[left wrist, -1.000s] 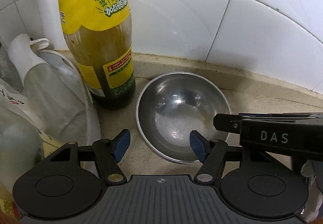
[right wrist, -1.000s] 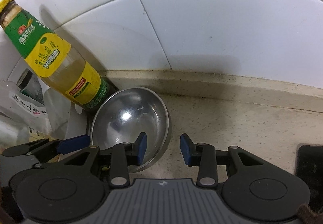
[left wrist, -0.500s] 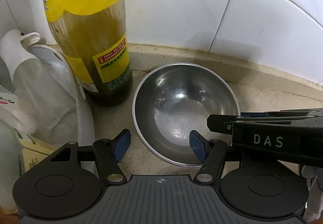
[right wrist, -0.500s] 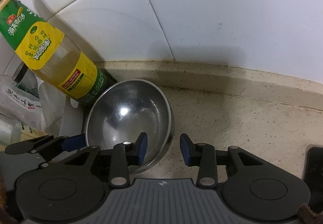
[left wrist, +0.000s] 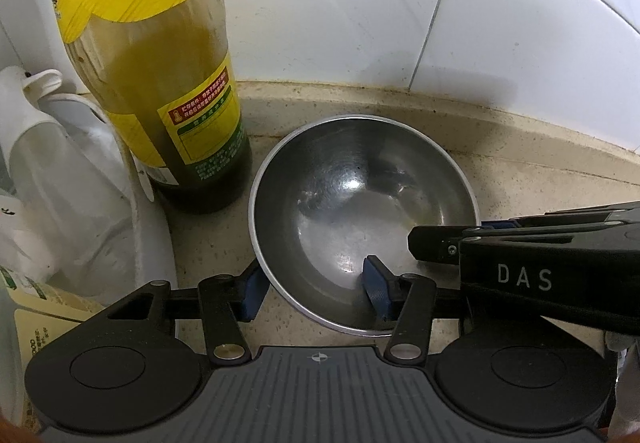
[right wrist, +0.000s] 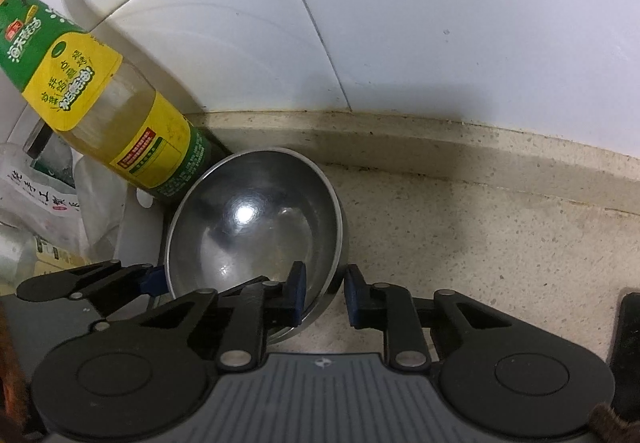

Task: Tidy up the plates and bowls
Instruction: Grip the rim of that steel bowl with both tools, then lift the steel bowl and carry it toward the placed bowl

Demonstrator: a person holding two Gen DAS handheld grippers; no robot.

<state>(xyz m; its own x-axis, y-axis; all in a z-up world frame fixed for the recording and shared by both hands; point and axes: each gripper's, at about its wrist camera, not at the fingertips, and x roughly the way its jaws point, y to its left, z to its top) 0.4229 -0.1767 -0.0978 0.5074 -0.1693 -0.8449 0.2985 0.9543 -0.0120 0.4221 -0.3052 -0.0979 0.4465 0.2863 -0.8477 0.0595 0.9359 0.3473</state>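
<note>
Here: left gripper (left wrist: 312, 289) agape astride steel bowl (left wrist: 352, 203) rim | right gripper (right wrist: 325, 293) likewise | bottle (left wrist: 152, 83) top cropped

Both claws advanced; each now straddles bowl (left wrist: 362, 219) rim.

The black body of the right gripper (left wrist: 520, 275) reads "DAS" in white letters. The tall glass bottle with a yellow-and-green label (left wrist: 160, 83), far left, carries Chinese characters including "加点蚝油".

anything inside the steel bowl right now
No food or dishes inside the steel bowl. One pad of the left gripper and one of the right gripper reach inside. The near wall is partly hidden.
</note>
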